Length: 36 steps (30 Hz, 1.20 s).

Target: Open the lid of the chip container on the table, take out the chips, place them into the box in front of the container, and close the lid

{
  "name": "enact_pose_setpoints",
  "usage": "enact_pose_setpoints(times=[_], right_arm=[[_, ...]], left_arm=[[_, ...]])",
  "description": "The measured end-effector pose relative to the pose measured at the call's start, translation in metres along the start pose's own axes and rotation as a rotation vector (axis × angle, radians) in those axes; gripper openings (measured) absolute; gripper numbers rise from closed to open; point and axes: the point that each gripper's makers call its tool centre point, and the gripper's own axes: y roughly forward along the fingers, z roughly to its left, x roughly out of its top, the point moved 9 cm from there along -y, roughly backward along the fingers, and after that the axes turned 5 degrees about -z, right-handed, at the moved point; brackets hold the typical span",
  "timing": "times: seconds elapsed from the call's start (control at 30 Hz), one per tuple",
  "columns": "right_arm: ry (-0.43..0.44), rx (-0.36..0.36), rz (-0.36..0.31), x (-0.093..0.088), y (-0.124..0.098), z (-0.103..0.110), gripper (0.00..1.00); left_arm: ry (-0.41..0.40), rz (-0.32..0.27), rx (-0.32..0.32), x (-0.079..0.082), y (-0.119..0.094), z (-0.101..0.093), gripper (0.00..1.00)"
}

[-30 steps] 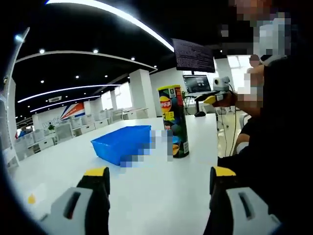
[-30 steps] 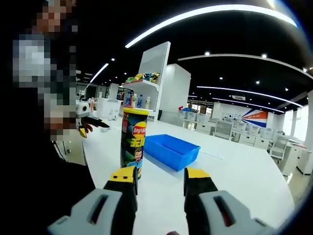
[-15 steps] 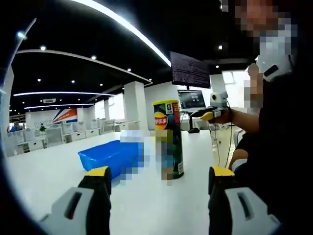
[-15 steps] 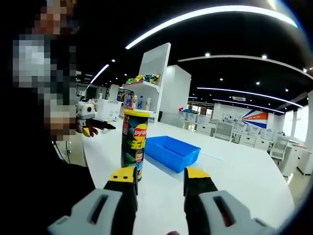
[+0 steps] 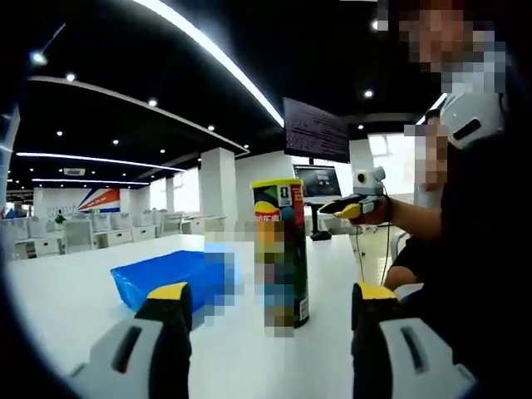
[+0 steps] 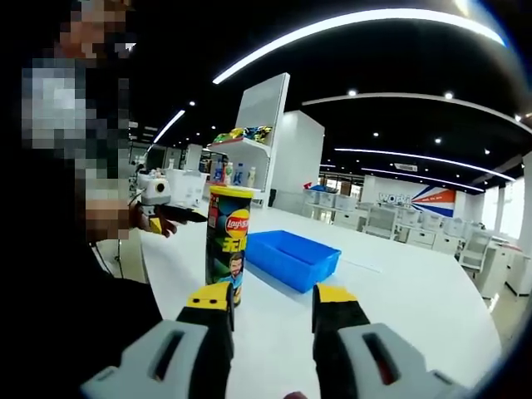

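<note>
My left gripper [image 5: 262,332]: fingers spread wide, holding nothing. Blue box [image 5: 162,278] sits ahead toward the left finger; chip container [image 5: 281,249] stands upright straight ahead between the fingers, on the white surface [image 5: 75,307], lid [image 6: 230,190] on. My right gripper [image 6: 273,320]: fingers parted, holding nothing; container is just beyond its left finger, box beside it. Risk: the tall can probably tips if I pull the lid without bracing the body.
</note>
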Motion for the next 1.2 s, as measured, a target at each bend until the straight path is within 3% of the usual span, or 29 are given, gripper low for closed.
enact_pose_setpoints(times=[0.3, 0.7, 1.2], right_arm=[[-0.001, 0.002, -0.003, 0.001, -0.001, 0.000, 0.36], [-0.002, 0.006, -0.001, 0.001, 0.000, 0.001, 0.36], [0.001, 0.005, 0.000, 0.000, 0.001, 0.001, 0.36]], left_arm=[[-0.033, -0.039, -0.023, -0.003, 0.022, 0.000, 0.75], [-0.061, -0.018, -0.066, -0.017, 0.047, -0.004, 0.74], [-0.077, -0.043, -0.092, -0.017, 0.072, 0.002, 0.72]])
